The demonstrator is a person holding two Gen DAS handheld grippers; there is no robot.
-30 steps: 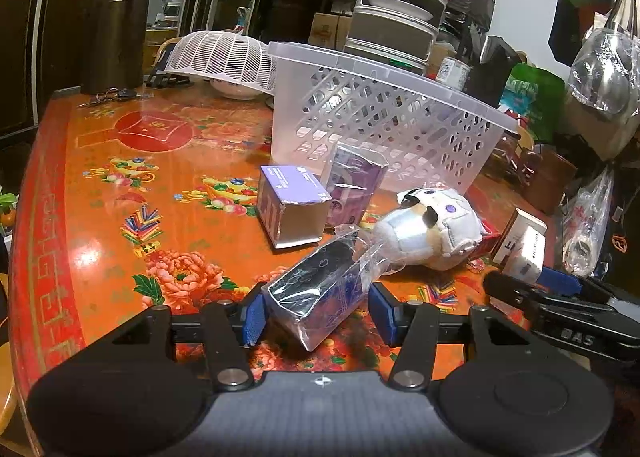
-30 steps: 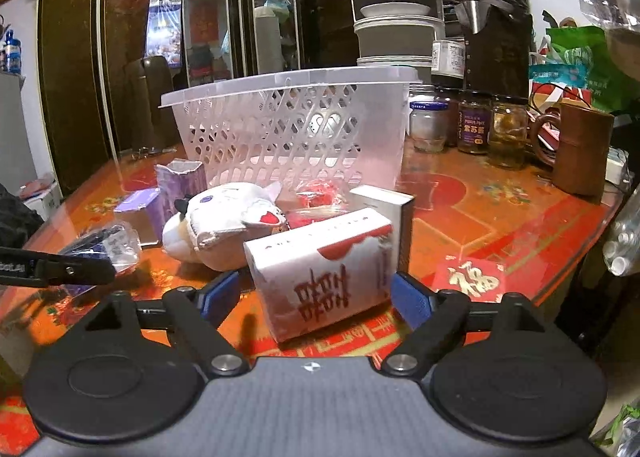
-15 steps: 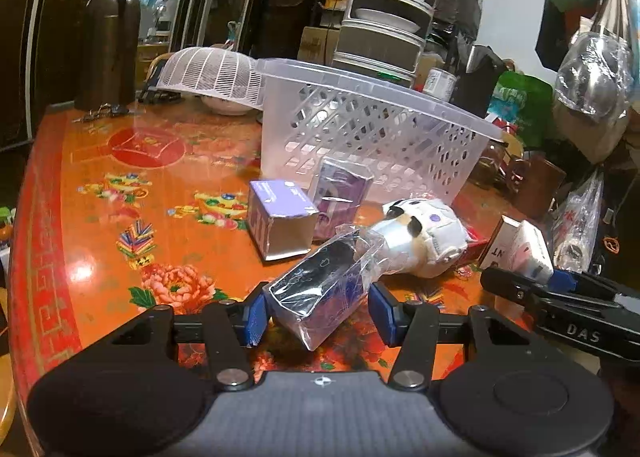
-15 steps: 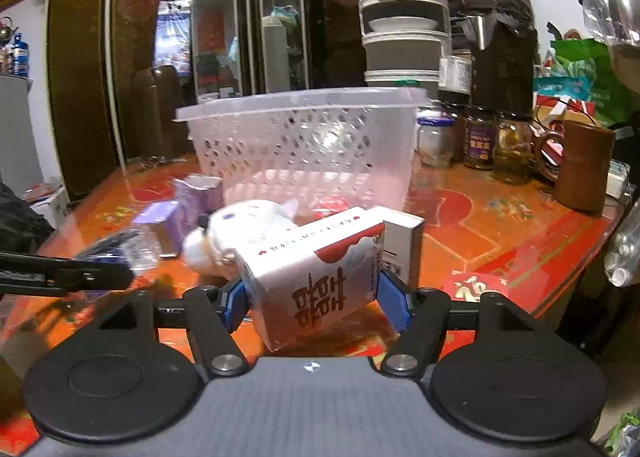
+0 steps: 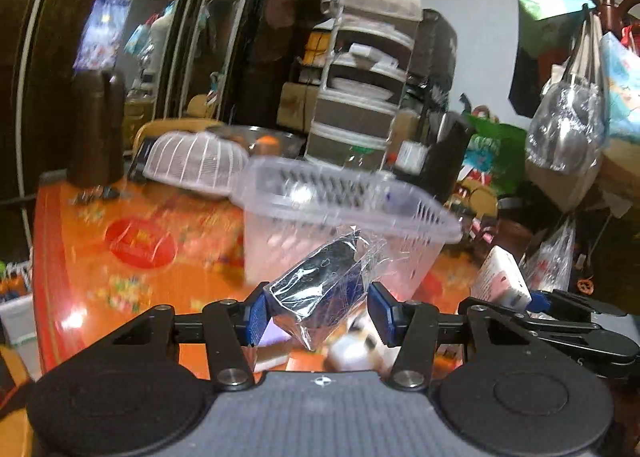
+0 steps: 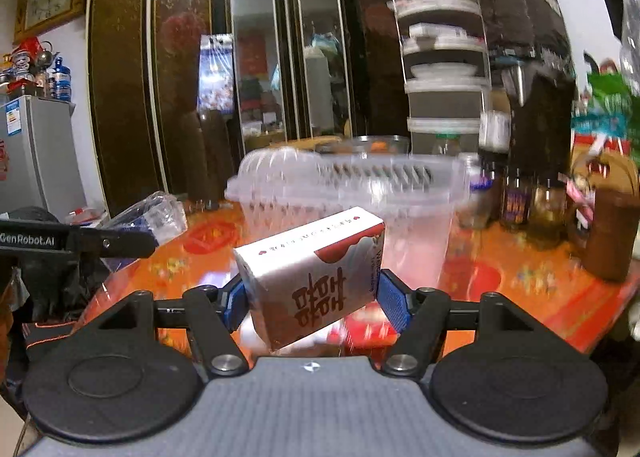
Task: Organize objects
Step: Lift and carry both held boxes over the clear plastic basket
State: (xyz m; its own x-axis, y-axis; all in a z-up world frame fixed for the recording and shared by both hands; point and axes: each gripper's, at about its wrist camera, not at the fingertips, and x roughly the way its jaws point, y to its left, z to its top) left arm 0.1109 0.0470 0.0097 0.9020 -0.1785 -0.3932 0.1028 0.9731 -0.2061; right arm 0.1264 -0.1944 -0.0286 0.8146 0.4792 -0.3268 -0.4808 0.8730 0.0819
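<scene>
In front of the clear perforated plastic basket [image 5: 344,213], both carry loads: left gripper [image 5: 316,311] fingers clamp a cellophane-wrapped dark packet [image 5: 320,289], right gripper [image 6: 310,301] fingers clamp a white-and-red carton [image 6: 316,269]. Vs 1 s ago, both are off the orange tabletop [image 5: 120,257]. Next: over rim, release.

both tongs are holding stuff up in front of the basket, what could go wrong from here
1. The left tongs pinch the plastic-wrapped dark item near its lower end; the loose, slick wrap could let it slide out.
2. The right tongs hold the white and red box tilted, so it may twist or catch the clear basket rim.
3. Both tongs sit close together; they could collide over the basket.
</scene>
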